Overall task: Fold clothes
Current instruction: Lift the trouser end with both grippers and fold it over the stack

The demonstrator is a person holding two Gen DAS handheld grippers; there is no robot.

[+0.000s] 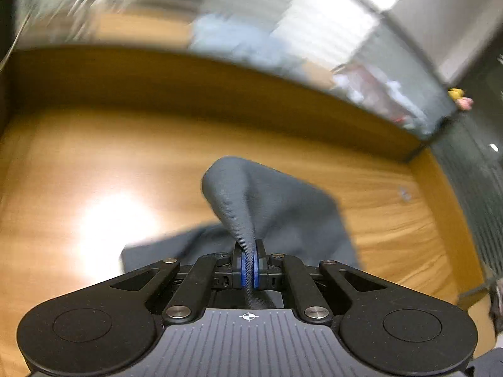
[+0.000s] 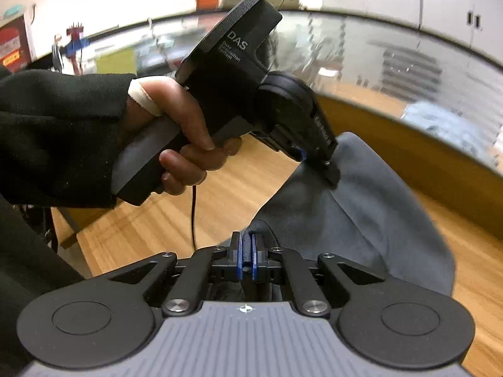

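Wooden counter [image 1: 94,163], frosted partition [image 2: 393,59] behind — grey garment [image 1: 283,207] rises toward upper frame, both jaws pinching it.

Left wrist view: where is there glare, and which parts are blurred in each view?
Left wrist view: a white glare patch on the table; the background is motion-blurred, the cloth slightly. Right wrist view: no strong glare; the hand and left gripper are fairly sharp, the far background smeared.

A wooden table [image 1: 94,163] has a raised wooden edge [image 1: 188,72] at its far side. Behind the edge stands a glass partition [image 2: 393,50]. A light blue bundle [image 1: 232,37] lies behind it, blurred. A thin dark cable [image 2: 193,213] hangs over the table.
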